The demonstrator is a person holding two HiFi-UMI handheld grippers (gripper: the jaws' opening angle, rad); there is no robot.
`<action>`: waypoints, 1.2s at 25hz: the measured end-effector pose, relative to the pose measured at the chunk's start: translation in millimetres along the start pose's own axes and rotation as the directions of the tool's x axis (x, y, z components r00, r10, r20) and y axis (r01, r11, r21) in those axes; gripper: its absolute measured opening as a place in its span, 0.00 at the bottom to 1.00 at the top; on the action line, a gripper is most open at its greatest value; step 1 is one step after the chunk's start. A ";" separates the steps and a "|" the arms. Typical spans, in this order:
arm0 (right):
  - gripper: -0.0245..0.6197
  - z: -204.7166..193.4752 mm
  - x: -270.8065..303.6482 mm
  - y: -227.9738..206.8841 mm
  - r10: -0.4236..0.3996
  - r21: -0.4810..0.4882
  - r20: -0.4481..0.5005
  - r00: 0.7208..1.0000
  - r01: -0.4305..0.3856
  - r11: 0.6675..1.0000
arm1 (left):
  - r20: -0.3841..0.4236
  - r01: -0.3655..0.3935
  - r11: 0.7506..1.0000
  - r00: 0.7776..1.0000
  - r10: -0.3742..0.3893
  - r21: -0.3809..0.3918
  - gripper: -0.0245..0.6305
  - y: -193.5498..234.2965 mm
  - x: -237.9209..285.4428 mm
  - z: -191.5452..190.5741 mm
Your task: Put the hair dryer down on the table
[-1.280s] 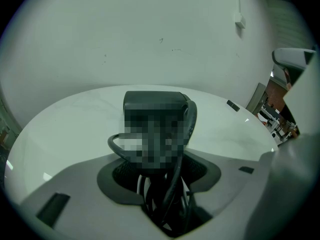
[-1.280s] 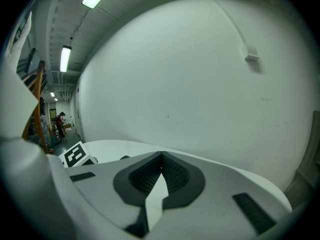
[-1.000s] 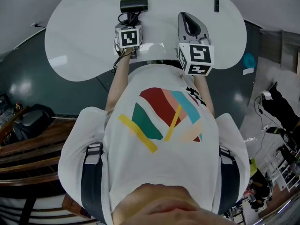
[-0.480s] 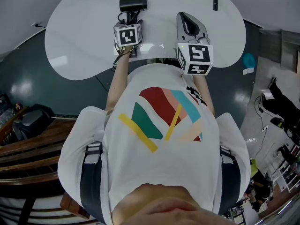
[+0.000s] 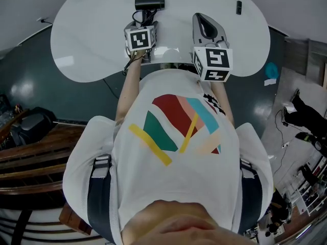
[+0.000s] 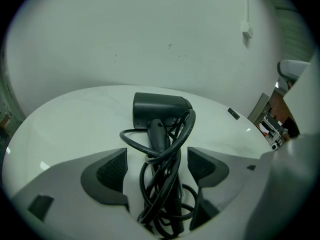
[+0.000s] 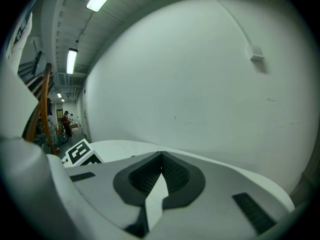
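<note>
A black hair dryer [image 5: 149,2] lies on the white table [image 5: 92,34], its head away from me and its black cord [image 6: 165,194] looped around the handle. In the left gripper view the dryer [image 6: 160,111] shows between the jaws of my left gripper [image 6: 157,165]. Those jaws are opening, and both pads [image 6: 112,171] stand clear of the handle and cord. In the head view the left gripper [image 5: 144,25] sits just behind the dryer. My right gripper [image 5: 203,22] hovers to its right, and the right gripper view shows this gripper [image 7: 161,159] shut on nothing.
A small dark object [image 5: 238,6] lies near the table's far right edge, also visible in the left gripper view [image 6: 233,113]. A plain white wall [image 6: 150,39] stands behind the table. The dark floor [image 5: 30,86] surrounds it.
Almost nothing differs in the head view. The dryer's head sits slightly further right in the picture. Both marker cubes stay where they were.
</note>
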State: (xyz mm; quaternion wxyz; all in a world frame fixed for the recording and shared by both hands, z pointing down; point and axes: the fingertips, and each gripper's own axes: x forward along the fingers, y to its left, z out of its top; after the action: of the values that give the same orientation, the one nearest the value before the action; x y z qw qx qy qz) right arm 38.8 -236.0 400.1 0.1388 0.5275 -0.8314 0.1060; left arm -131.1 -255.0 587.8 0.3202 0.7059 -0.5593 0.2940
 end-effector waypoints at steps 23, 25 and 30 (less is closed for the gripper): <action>0.05 23.6 9.5 3.2 0.046 -0.041 0.054 0.997 -0.044 0.998 | 0.326 0.031 0.999 0.945 -0.033 0.012 0.58 -24.3 -82.9 105.6; 0.05 40.2 10.2 -1.6 0.041 -0.042 0.089 0.995 -0.038 0.998 | 0.368 0.033 0.999 0.929 -0.041 0.030 0.58 -28.8 -94.3 119.4; 0.05 79.4 5.6 -4.9 0.040 -0.065 0.175 0.984 -0.029 0.997 | 0.481 -0.011 0.999 0.876 -0.016 0.053 0.39 -33.5 -130.7 152.2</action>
State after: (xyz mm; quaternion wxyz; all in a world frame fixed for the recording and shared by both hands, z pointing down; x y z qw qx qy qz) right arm 31.5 -268.5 327.6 0.0790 0.5159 -0.8523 0.0354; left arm -116.0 -289.6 388.0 0.1521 0.7660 -0.6122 0.1240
